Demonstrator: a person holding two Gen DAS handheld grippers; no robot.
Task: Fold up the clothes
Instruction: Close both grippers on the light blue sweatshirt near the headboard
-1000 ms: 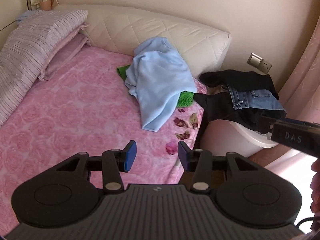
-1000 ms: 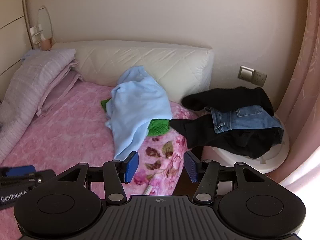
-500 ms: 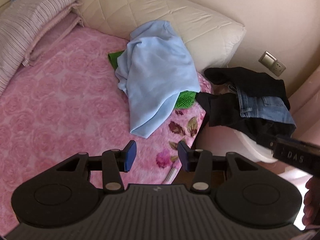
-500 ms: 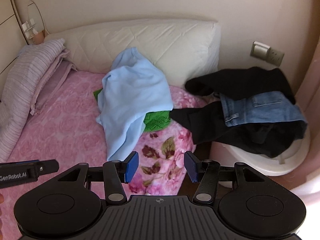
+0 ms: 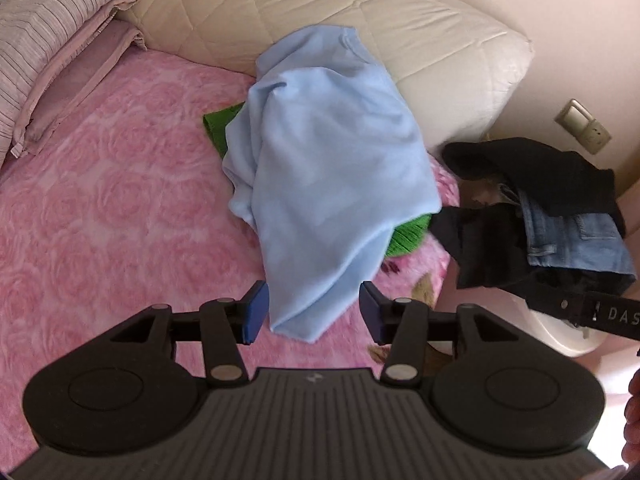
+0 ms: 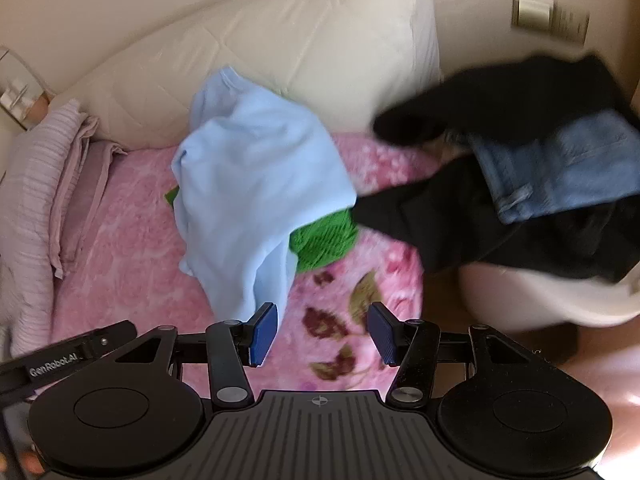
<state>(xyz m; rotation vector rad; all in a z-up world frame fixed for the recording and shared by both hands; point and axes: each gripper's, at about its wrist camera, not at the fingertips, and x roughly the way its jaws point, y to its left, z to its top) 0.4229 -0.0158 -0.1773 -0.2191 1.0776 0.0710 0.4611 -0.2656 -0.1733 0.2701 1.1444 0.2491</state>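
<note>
As both hands dropped closer than a second before, the light blue garment (image 5: 332,184) on the pink bed (image 5: 112,216) filled more of each view. The left gripper (image 5: 310,312) fingers were opening around its lower hem without touching; the right gripper (image 6: 322,334) fingers stood spread, empty, so folding had not begun.

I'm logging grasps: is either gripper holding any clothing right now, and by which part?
Nothing is held. The left gripper is opening around the blue garment's lower corner without pressing it; the right gripper is open over the bedspread.
</note>
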